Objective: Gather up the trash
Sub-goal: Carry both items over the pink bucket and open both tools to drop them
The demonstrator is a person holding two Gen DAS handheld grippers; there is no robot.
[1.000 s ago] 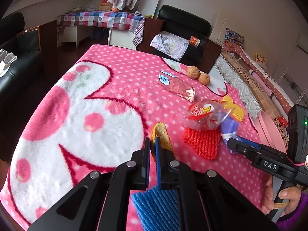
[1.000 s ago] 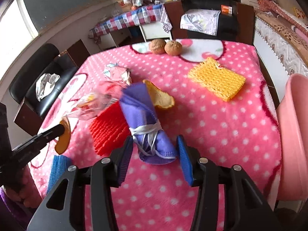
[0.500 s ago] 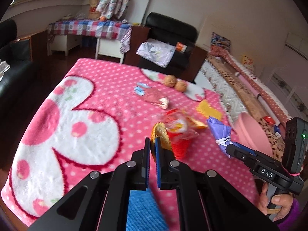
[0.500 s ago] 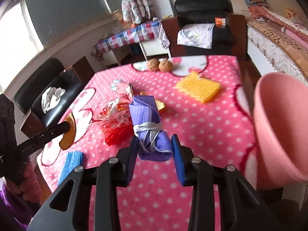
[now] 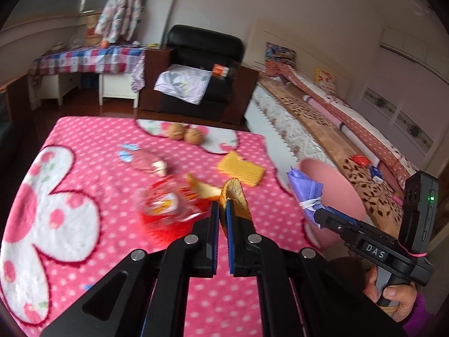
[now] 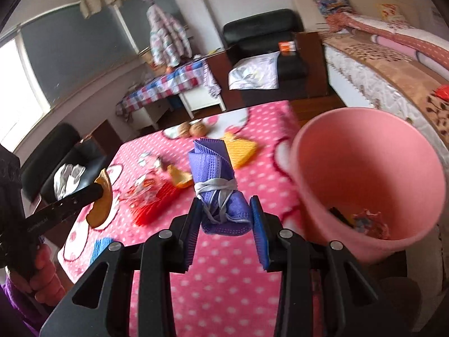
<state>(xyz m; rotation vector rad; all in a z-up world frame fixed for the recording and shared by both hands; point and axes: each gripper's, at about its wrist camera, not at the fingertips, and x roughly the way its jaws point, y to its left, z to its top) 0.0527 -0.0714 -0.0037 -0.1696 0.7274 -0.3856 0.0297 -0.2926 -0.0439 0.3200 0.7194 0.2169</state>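
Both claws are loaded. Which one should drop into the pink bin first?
Right. The right claw holds the rolled purple mask right beside the pink bin, whose mouth opens just to its right. The left claw, clamping the orange peel, sits farther back over the table.

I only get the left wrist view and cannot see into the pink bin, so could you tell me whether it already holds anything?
Observer: Yes, the pink bin holds some colourful scraps at its bottom.
Operator: Where do the right fingers grip the purple mask?
Observer: The right gripper is shut on the purple mask at its lower end, below the elastic band.
Operator: Anything on the table I cannot see?
Observer: A blue cloth lies near the table's edge.
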